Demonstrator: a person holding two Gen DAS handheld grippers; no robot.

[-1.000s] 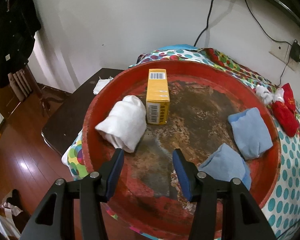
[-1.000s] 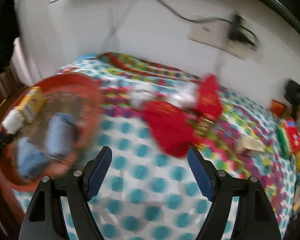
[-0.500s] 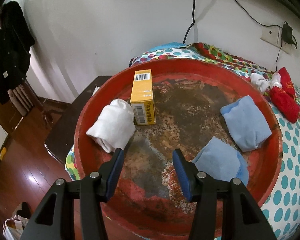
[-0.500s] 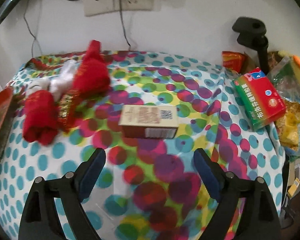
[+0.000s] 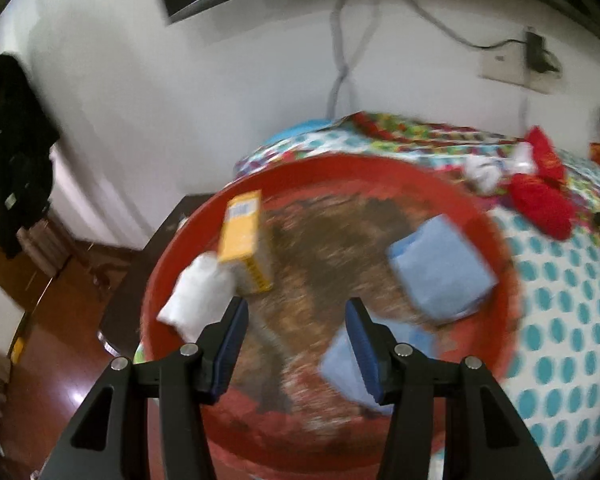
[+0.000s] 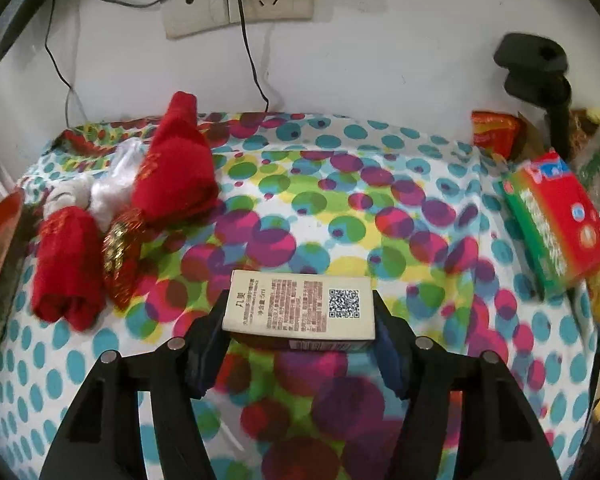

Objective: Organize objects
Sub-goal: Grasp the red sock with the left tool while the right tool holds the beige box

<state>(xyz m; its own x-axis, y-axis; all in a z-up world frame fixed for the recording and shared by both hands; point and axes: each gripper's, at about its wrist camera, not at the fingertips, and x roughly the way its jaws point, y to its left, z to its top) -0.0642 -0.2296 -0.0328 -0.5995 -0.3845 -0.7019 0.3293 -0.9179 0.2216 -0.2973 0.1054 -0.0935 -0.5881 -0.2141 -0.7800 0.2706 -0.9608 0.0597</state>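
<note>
A: White wall [image 6: 380, 40] behind, socket plate [image 6: 236, 4] with a black cord hanging down; below it a polka-dot bedspread [image 6: 300, 216] over the whole surface.

B: Position of the beige box [image 6: 300, 306] against the right gripper [image 6: 300, 344]?

A: Sits between the two blue pads, one short end against each. Jaws spread wide, about the box's full length; real clamping or mere touching, cannot tell. Lies on the spread, near the front edge, roughly midway across.

B: Heading and long axis?

A: Long axis crosswise, left to right, square to the fingers. Printed face up, QR code toward the right end.

B: Around it?

A: Red fabric bundles [image 6: 172, 168] and a white scrap [image 6: 112, 188] toward the left back corner, well apart from the box. Red-and-green carton [image 6: 556, 220] at the right edge, orange packet [image 6: 494, 134] and a black stand [image 6: 540, 68] in the right back corner. Nothing lying between box and fingers.

B: Other side?

A: Blurred view. Left gripper [image 5: 296, 344] apart, nothing between the pads, over the near part of a red basin [image 5: 380, 444] at the spread's left edge. Inside: yellow box [image 5: 244, 236] and white cloth roll [image 5: 200, 300] touching at the left wall, two blue cloths [image 5: 440, 268], one toward the right wall, one under the right finger.
</note>
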